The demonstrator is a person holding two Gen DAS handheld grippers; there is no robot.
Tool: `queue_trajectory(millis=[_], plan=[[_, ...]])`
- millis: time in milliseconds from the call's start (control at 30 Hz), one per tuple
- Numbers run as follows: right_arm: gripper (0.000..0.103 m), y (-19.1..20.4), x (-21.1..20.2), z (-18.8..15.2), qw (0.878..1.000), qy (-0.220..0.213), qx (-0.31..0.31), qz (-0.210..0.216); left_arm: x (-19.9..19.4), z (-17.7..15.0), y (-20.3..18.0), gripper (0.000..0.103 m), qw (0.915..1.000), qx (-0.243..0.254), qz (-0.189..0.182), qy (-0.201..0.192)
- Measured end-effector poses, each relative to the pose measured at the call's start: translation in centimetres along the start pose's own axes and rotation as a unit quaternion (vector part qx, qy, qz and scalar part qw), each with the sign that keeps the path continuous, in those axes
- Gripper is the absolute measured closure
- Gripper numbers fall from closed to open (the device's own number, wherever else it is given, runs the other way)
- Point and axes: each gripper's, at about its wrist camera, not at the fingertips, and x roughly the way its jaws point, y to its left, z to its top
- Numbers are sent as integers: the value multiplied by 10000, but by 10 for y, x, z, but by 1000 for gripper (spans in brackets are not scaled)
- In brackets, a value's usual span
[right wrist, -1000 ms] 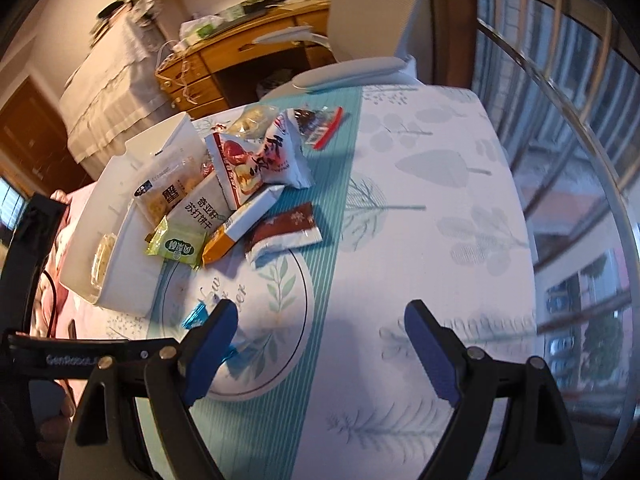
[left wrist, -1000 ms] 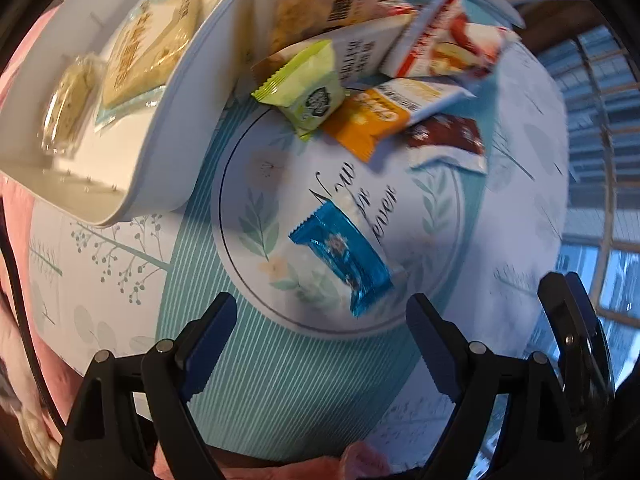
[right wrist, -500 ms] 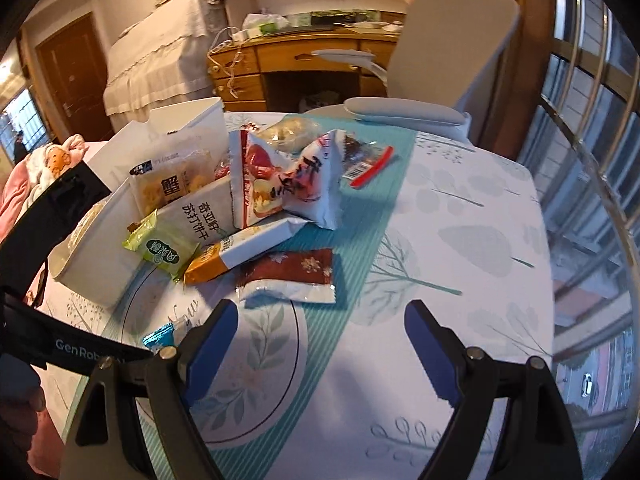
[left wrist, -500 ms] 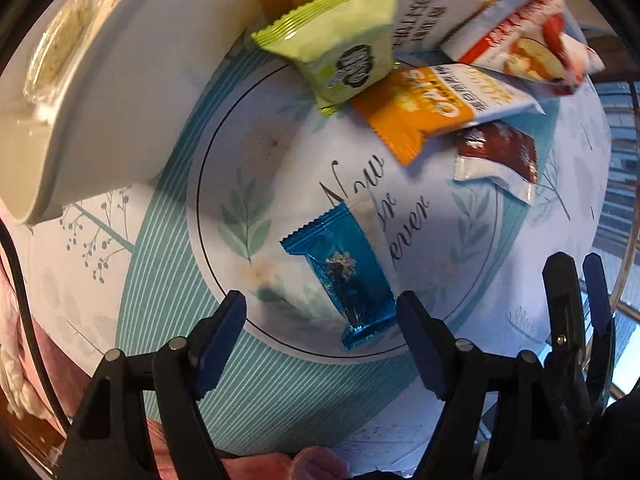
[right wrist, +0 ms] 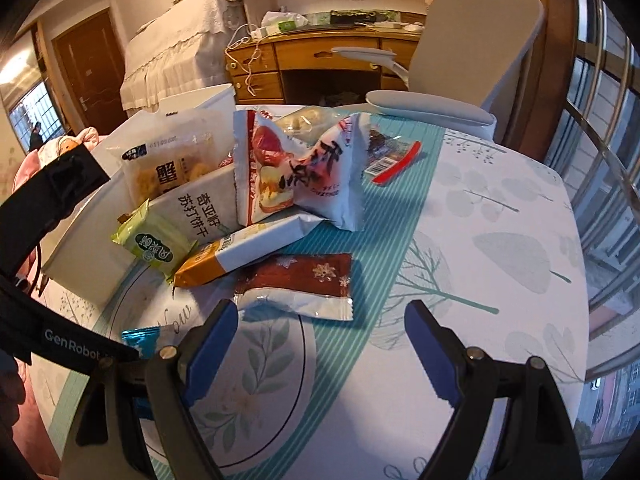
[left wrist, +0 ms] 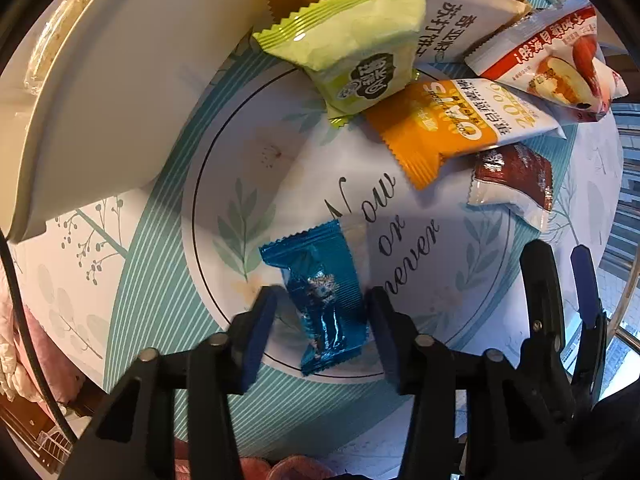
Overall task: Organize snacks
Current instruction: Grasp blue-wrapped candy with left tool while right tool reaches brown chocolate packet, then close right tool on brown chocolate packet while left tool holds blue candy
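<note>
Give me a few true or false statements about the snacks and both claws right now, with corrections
1. The left claw straddles the blue candy wrapper. True.
2. The right claw grips the brown and white packet. False: it is open and empty, with the packet lying ahead of it.
3. The green packet lies partly on the orange packet. True.
4. The blue candy wrapper sits inside the white bin. False: it lies on the tablecloth, apart from the bin.

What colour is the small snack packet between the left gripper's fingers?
Shiny metallic blue packet, with a small silvery emblem; clearest in the left wrist view.
</note>
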Motion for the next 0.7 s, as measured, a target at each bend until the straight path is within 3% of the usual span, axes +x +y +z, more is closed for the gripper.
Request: queue_trajectory(millis=[200, 600, 700], plan=[[17, 12, 13, 1, 9998, 51, -174, -40, 1, -7, 6, 74, 10000, -21, 35, -32], [17, 31, 39, 5, 9986, 60, -395, -348, 3, -9, 39, 76, 9999, -135, 40, 88], [22, 32, 45, 6, 9984, 138, -413, -370, 0, -13, 44, 76, 9999, -99, 21, 48]])
